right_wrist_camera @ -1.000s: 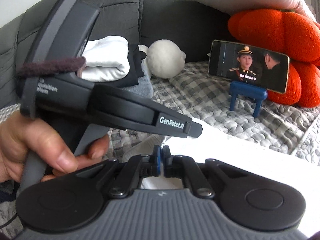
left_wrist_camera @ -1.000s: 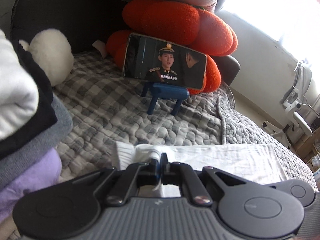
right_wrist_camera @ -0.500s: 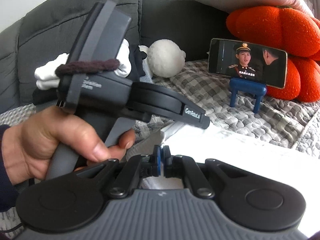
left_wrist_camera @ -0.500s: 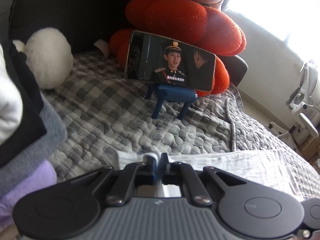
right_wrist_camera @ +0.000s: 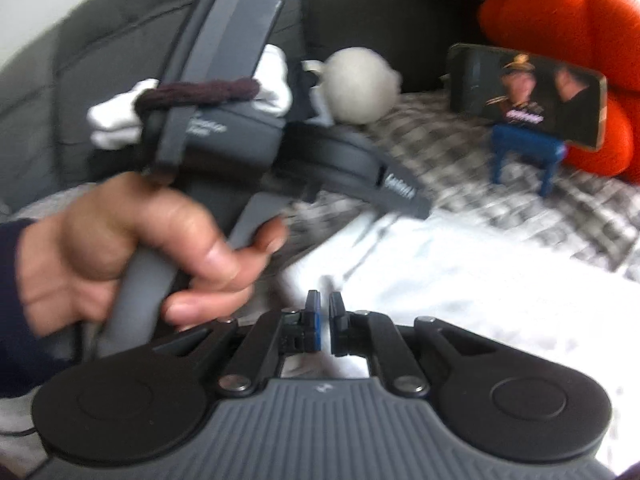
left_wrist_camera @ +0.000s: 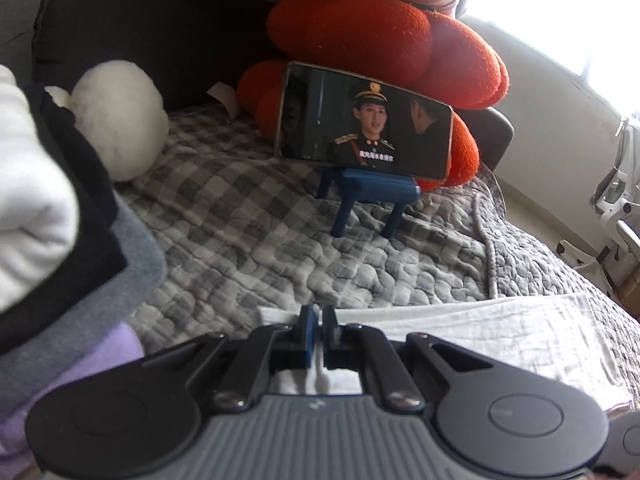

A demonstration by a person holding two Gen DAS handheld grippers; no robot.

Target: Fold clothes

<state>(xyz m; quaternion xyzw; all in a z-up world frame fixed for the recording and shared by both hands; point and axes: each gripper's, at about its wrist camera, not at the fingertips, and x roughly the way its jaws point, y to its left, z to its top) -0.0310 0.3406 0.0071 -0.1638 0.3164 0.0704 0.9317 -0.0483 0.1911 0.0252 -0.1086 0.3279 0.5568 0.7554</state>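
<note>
Left gripper (left_wrist_camera: 319, 322): pinched onto the near-left edge of the flat white cloth garment (left_wrist_camera: 500, 332).
Right gripper (right_wrist_camera: 324, 320): jaws just parting, a narrow gap showing, over the garment.
Garment: spread on the grey checked quilt (left_wrist_camera: 248, 232).
Open room: bare quilt up to the blue phone stand (left_wrist_camera: 368, 200).
Left edge: stack of folded clothes (left_wrist_camera: 60, 240).

The left tool (left_wrist_camera: 319, 320) points forward and downward, its jaws pinched shut on a fold of white cloth (left_wrist_camera: 500, 328). The right tool (right_wrist_camera: 325, 312) tilts down likewise; its jaws have just been opening, a narrow gap showing with nothing between them. The left hand (right_wrist_camera: 120, 248), dark-sleeved, grips its handle.
</note>
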